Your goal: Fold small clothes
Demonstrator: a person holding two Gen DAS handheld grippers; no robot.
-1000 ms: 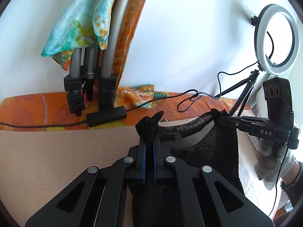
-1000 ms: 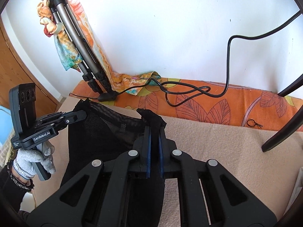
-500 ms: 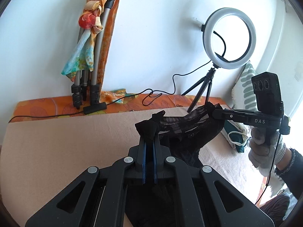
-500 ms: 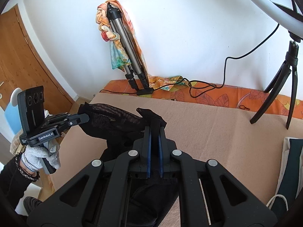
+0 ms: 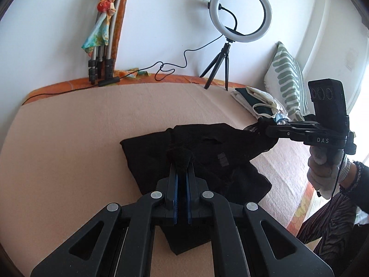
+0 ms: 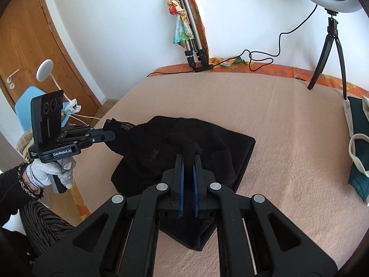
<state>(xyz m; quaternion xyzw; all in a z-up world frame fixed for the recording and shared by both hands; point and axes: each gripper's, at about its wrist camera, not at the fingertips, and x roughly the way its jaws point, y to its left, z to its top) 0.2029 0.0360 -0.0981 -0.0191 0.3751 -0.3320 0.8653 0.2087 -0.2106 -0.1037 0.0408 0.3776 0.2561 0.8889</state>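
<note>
A small black garment lies partly on the beige blanket and is partly lifted at its near edge. My left gripper is shut on one corner of the garment's edge. My right gripper is shut on the other corner. In the left wrist view the right gripper holds the fabric up at the right. In the right wrist view the left gripper holds it up at the left. The garment sags between the two grippers onto the blanket.
A ring light on a tripod and a folded tripod wrapped in a scarf stand at the back wall with a cable. Folded clothes and a striped pillow lie at the right. A wooden door is at the left.
Both grippers pulled back and down toward the near edge with the garment. The garment went from hanging in the air to lying mostly on the blanket.
</note>
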